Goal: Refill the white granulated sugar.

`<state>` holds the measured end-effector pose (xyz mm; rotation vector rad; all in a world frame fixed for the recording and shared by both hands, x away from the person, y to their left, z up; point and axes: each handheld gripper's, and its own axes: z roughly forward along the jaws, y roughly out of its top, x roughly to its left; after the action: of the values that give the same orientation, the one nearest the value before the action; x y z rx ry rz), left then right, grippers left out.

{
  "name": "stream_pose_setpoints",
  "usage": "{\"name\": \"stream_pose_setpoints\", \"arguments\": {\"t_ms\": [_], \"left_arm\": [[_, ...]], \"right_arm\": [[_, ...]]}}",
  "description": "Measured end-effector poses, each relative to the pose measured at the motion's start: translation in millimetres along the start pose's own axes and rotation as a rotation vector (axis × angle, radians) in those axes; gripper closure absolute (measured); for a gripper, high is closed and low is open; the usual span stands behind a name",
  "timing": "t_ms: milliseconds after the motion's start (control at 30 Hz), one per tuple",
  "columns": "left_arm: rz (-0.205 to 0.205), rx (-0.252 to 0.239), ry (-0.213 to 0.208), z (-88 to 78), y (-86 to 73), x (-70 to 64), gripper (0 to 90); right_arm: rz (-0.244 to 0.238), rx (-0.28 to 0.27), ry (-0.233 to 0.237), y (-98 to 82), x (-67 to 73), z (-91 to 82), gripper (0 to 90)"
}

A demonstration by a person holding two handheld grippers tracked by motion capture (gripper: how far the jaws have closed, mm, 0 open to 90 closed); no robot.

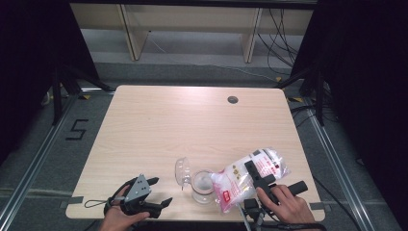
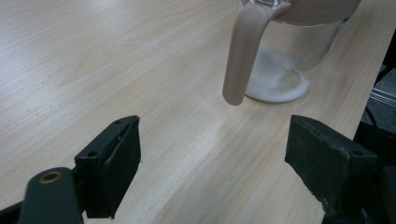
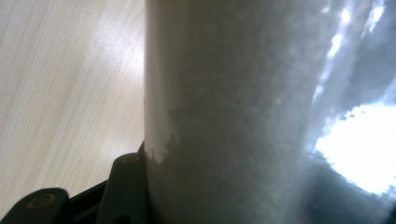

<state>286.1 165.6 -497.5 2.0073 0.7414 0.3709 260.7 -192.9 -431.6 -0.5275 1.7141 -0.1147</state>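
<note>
Bag point(image 1: 250, 175) of white granules, clear plastic with red and white print, is clamped in the right gripper point(image 1: 257, 180). Its long axis runs diagonally in the high view: upper end points away from the person and to the right, lower end points down and left toward the glass jar point(image 1: 203, 186). The lower end hangs over the jar's rim, just touching or nearly so; I cannot tell which. The jar stands upright near the table's point(image 1: 159, 125) front edge, with a thin layer of white granules on its bottom. Its clear hinged lid point(image 1: 182, 172) stands open on the jar's left side.

Right gripper view: the bag point(image 3: 233, 112) sits right up against the lens, grainy white contents visible through the film, one black jaw pressed on its left side. The far jaw is hidden behind the bag.

Left gripper point(image 1: 144, 198) rests to the left of the jar, near the front edge, held in the person's left hand point(image 1: 120, 216). Left gripper view: jaws stand wide apart with bare tabletop between them; beyond them the jar's base point(image 2: 280, 79) with its granule layer, and a blurred strip point(image 2: 243, 56) hanging from the rim, detail the high view does not resolve.

The person's right hand point(image 1: 288, 204) grips the right gripper's handle, right of the jar.
</note>
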Motion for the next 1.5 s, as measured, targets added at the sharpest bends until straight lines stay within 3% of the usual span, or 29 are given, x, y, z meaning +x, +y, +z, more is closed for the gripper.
{"name": "stream_pose_setpoints", "arguments": {"t_ms": [400,667,933,1500], "left_arm": [[0.002,0.000,-0.001,0.0,-0.1,-0.1,17.9],[0.001,-0.001,-0.001,0.0,-0.1,-0.1,17.9],[0.001,0.000,-0.001,-0.1,0.0,-0.1,17.9],[0.001,0.000,-0.001,0.1,-0.1,-0.1,17.9]], "right_arm": [[0.042,0.013,0.006,-1.3,1.5,-1.3,53.7],[0.030,0.006,0.008,-1.2,0.8,-1.2,54.0],[0.071,0.002,0.008,-1.7,2.4,-1.1,54.1],[0.048,-0.007,-0.001,-3.0,-1.4,-1.7,54.4]]}}
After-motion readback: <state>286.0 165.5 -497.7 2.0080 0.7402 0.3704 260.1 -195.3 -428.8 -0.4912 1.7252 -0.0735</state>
